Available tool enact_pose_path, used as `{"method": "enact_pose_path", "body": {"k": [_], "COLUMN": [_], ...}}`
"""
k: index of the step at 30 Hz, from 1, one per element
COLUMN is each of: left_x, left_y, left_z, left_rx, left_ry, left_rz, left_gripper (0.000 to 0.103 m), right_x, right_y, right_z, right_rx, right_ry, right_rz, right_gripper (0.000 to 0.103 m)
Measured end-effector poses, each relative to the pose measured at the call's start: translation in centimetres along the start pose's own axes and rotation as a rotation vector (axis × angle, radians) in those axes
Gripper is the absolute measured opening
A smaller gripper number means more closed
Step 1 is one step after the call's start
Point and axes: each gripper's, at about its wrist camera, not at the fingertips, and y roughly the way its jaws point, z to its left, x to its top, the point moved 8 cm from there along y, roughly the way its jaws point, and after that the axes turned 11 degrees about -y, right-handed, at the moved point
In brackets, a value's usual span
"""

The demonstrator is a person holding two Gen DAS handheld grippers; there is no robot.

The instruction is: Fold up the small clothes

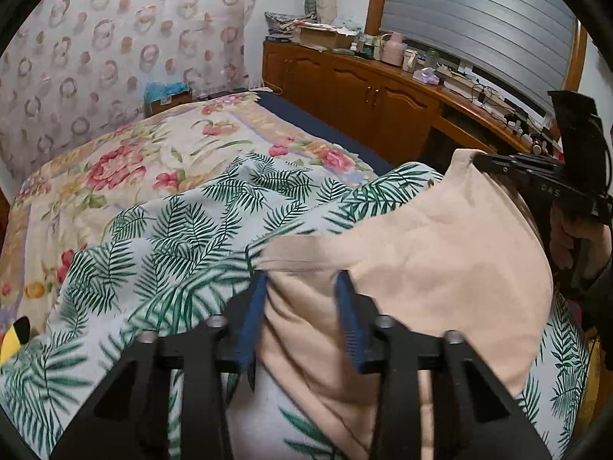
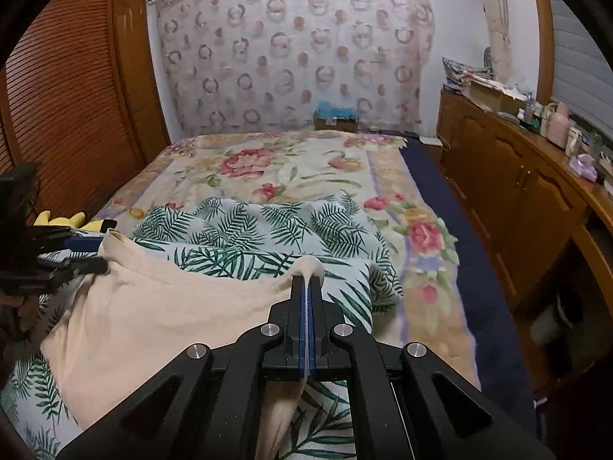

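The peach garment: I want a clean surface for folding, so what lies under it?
Under the peach garment lies a palm-leaf print sheet, spread over a floral blanket. What the cloth itself covers cannot be seen; both tools hold its edges.

Both views are evenly and moderately lit by soft, diffuse indoor light, with faint shadows and no glare. Fisheye distortion bends straight lines at the periphery, and a black vignette cuts every corner. Motion blur softens the peach garment [image 1: 440, 253] and the left hand-held gripper [image 1: 302, 283] fingers; the background is slightly soft.
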Motion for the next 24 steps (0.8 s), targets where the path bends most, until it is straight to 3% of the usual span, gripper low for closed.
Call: {"method": "enact_pose_path", "body": {"k": [1,3,5,7,9,11,14,16,17,24], "left_x": [0.1,0.4,1.3,1.5,1.3,0.8,-0.2,-1.5,-2.1,-7.4], "left_y": [0.4,0.2,-1.3,-2.0,-2.3,-2.5,-3.7,-4.7,-5.0,-6.4], "left_z": [0.2,0.5,1.3,1.6,1.3,1.1,0.8,0.4,0.2,-2.0], "left_rx": [0.0,-0.024,0.007,0.015,0.013,0.047,0.026,0.004,0.002,-0.029], "left_ry": [-0.006,-0.045,-0.087,-0.1,-0.092,-0.068,-0.064,-0.066,-0.064,-0.067], "left_rz": [0.014,0.016,-0.054,-0.064,-0.049,-0.042,-0.042,-0.029,-0.023,0.05], "left_gripper": [0.007,0.007,0.007,0.007,0.009,0.018,0.043,0.045,0.045,0.045], "right_x": [-0.2,-0.5,-1.1,-1.5,-1.5,-0.8,-0.4,-0.5,-0.7,-4.8], "right_y": [0.0,0.2,0.2,0.7,0.8,0.5,-0.5,-1.9,-2.6,-6.5], "right_z": [0.0,-0.4,-0.9,-0.8,-0.2,0.3,0.5,0.7,1.0,3.6], "right_rx": [0.003,-0.011,-0.04,-0.038,-0.043,-0.053,-0.047,-0.035,-0.022,0.08], "right_ry": [-0.003,-0.005,-0.001,0.005,-0.01,-0.02,-0.01,-0.003,0.001,-0.027], "right_rz": [-0.006,-0.01,-0.007,0.006,0.024,0.027,0.045,0.036,0.03,0.094], "right_gripper": [0.0,0.0,0.0,0.0,0.0,0.001,0.019,0.048,0.052,0.053]}}
